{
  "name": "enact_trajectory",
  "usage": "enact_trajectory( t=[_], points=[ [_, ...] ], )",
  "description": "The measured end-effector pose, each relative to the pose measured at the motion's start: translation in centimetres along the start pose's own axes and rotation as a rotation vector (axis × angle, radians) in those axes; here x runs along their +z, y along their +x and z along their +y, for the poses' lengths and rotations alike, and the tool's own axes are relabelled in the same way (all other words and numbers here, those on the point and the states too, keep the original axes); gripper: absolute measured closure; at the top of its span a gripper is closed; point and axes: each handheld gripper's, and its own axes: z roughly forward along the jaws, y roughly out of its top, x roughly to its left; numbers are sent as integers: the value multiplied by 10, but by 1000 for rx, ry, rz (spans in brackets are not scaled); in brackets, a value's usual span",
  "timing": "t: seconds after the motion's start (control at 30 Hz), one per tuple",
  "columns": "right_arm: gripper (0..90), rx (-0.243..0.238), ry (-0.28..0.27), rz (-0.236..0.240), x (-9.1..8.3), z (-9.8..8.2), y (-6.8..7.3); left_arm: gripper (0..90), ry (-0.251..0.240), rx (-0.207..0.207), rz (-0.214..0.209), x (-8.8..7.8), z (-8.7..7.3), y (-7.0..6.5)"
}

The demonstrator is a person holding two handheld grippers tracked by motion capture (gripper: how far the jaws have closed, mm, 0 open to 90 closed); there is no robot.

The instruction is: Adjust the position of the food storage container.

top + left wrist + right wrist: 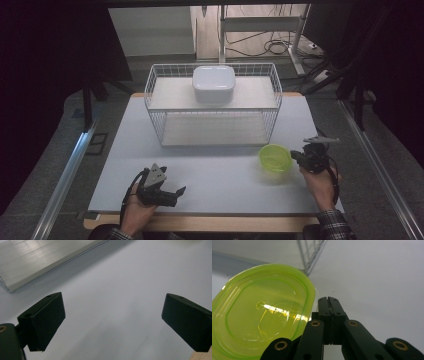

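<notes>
Near the desk's right edge: one green bowl beside right gripper, jaws pressed together, empty | behind: one wire basket, one white container | left gripper spread, empty.

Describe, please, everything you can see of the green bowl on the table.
The green bowl is translucent yellow-green, plastic by its look, with rounded corners, a flat rim and an empty, glossy inside. It sits upright on the pale table, in front of the wire basket's right corner. The shut right gripper is beside its rim; contact cannot be told.
</notes>
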Motion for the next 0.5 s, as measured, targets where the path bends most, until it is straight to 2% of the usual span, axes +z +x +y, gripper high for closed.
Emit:
enact_trajectory(
  t=[0.27,0.5],
  points=[
    [896,-6,22,69,2,-1,22,46,2,1,-2,0,0,0],
    [895,-36,44,131,5,-2,46,47,6,4,-5,1,0,-1]
  ],
)
